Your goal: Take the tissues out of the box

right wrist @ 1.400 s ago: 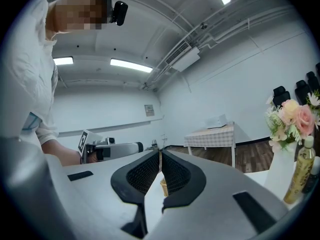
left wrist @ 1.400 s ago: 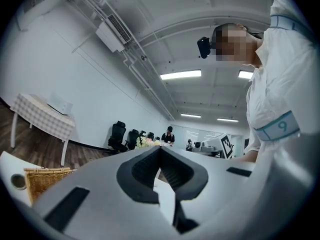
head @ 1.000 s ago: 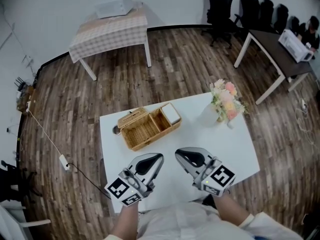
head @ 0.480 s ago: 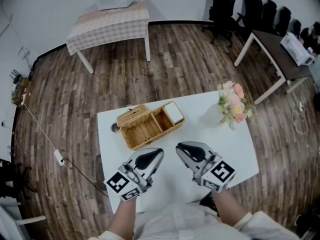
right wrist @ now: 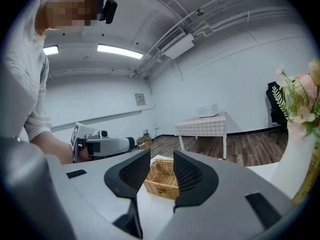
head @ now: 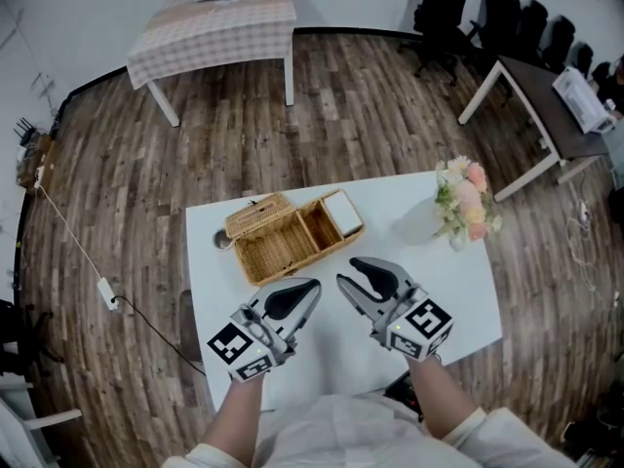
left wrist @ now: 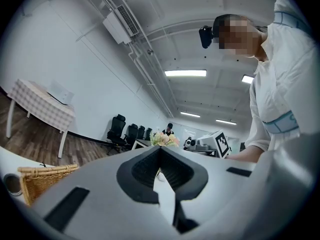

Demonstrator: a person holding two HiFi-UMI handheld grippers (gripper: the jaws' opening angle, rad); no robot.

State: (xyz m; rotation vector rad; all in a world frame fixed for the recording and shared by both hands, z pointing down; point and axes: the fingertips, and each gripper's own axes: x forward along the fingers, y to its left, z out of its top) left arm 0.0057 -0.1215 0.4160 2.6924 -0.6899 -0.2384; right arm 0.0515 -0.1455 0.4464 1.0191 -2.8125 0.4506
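Observation:
A wicker box [head: 281, 249] with its lid [head: 255, 215] swung open lies at the back left of the white table [head: 448, 295]. A white stack of tissues [head: 341, 213] fills its right compartment. Both grippers hover above the table's near half, short of the box. My left gripper [head: 311, 287] points at the box with its jaws shut and empty; in the left gripper view the left gripper [left wrist: 160, 149] has its tips meeting. My right gripper [head: 348, 270] is opening, and in the right gripper view the right gripper [right wrist: 161, 157] shows a gap holding nothing, with the box [right wrist: 162, 180] seen beyond it.
A vase of pink and white flowers [head: 462, 203] stands at the table's back right corner. A small round dark object [head: 222, 241] lies left of the box. Wooden floor surrounds the table, with a checked-cloth table [head: 214, 22] and office chairs farther off.
The right gripper's jaws have parted from shut to a clear gap. Both grippers have edged slightly toward the box. The left gripper stays shut.

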